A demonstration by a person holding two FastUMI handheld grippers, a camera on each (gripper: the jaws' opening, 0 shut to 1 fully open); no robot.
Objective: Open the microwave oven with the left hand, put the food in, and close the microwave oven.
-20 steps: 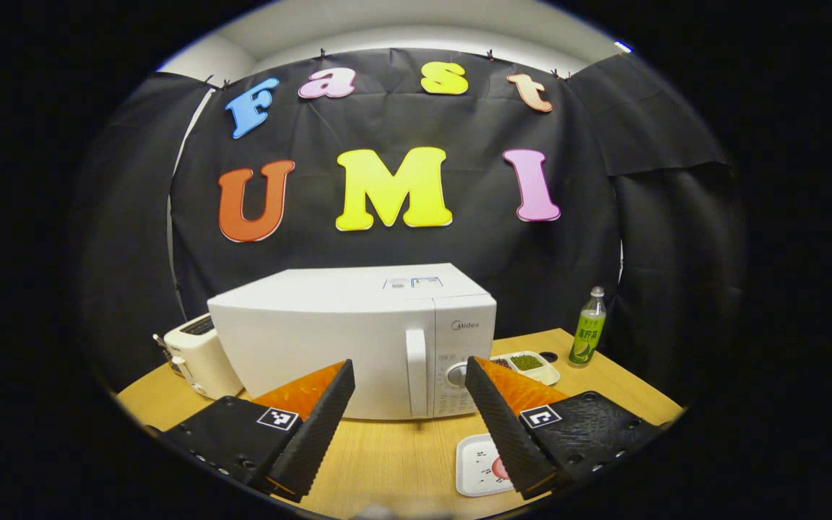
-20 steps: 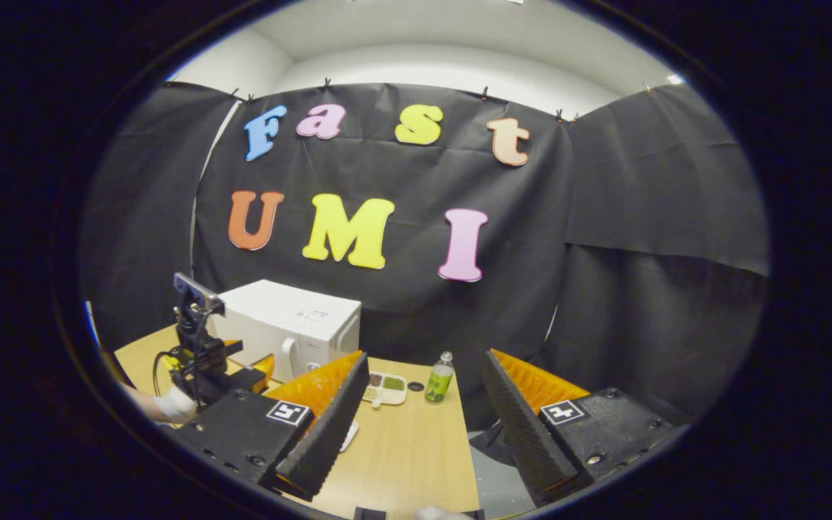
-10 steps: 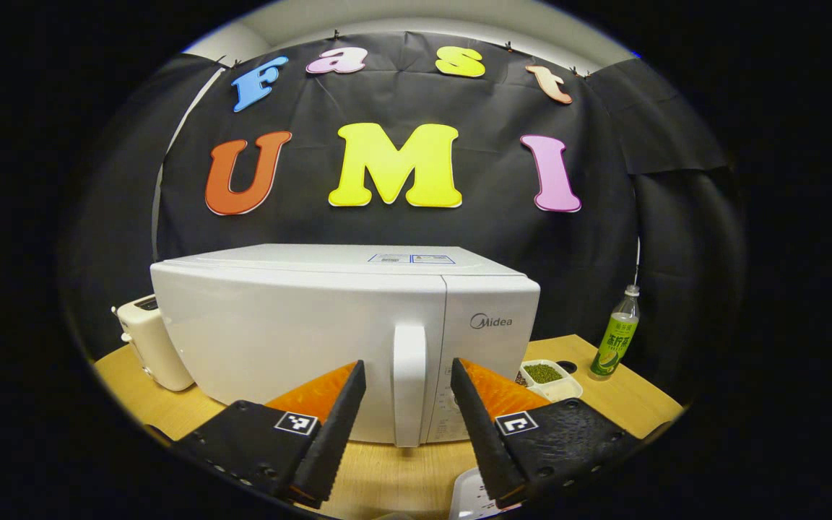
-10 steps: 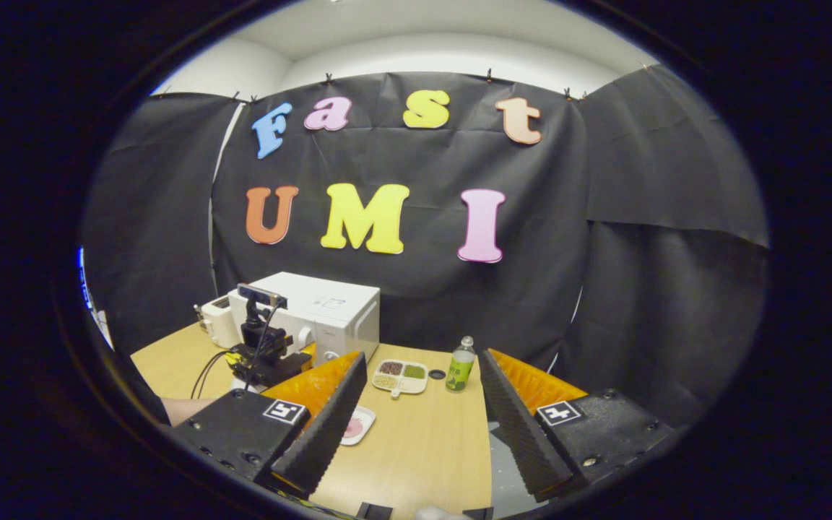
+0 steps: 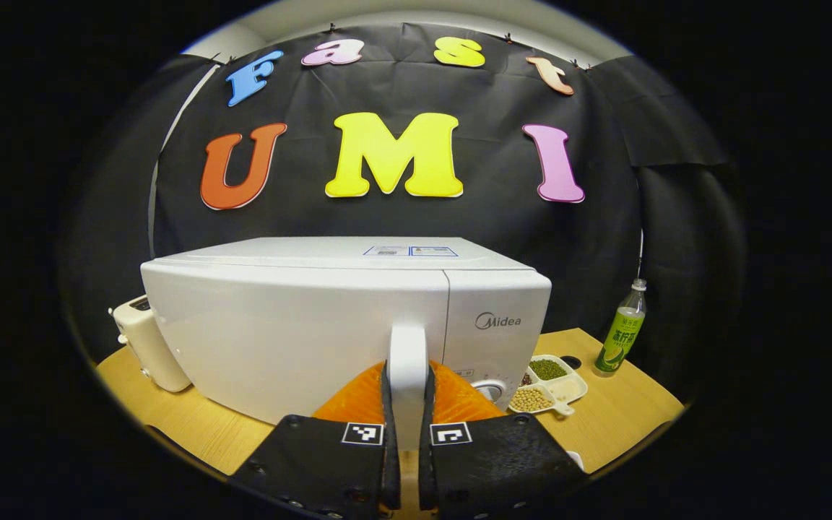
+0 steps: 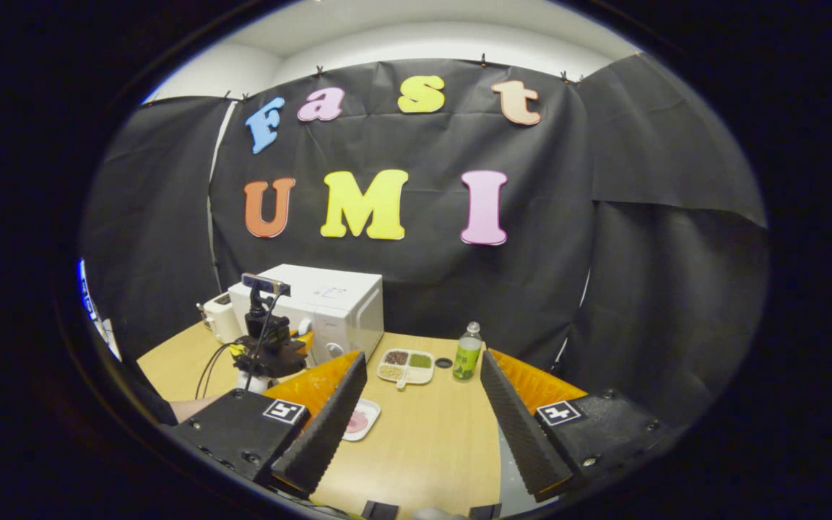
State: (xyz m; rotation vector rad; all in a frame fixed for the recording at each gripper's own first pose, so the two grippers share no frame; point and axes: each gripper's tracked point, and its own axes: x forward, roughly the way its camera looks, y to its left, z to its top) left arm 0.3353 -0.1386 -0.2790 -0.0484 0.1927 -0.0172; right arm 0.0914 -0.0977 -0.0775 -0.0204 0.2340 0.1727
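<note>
Worktop (image 5: 625, 404): wooden, carries all items.
Microwave oven (image 5: 300, 325): white, door shut, set at worktop rear-left, toaster (image 5: 147, 343) beside it.
Door handle (image 5: 408, 361): vertical bar, clamped between left tongs (image 5: 407, 462), narrow, both fingers pressed on it.
Right tongs (image 6: 419, 419): held wide, nothing gripped, above worktop.
Food plate (image 6: 362, 419): small, on worktop, near right tongs, well apart from oven.
Risks judged: grip slipped off smooth handle if pulled straight instead of along door arc; light oven dragged forward by pull; sectioned bean dish (image 5: 549, 379) and green bottle (image 5: 622, 328) knocked.
</note>
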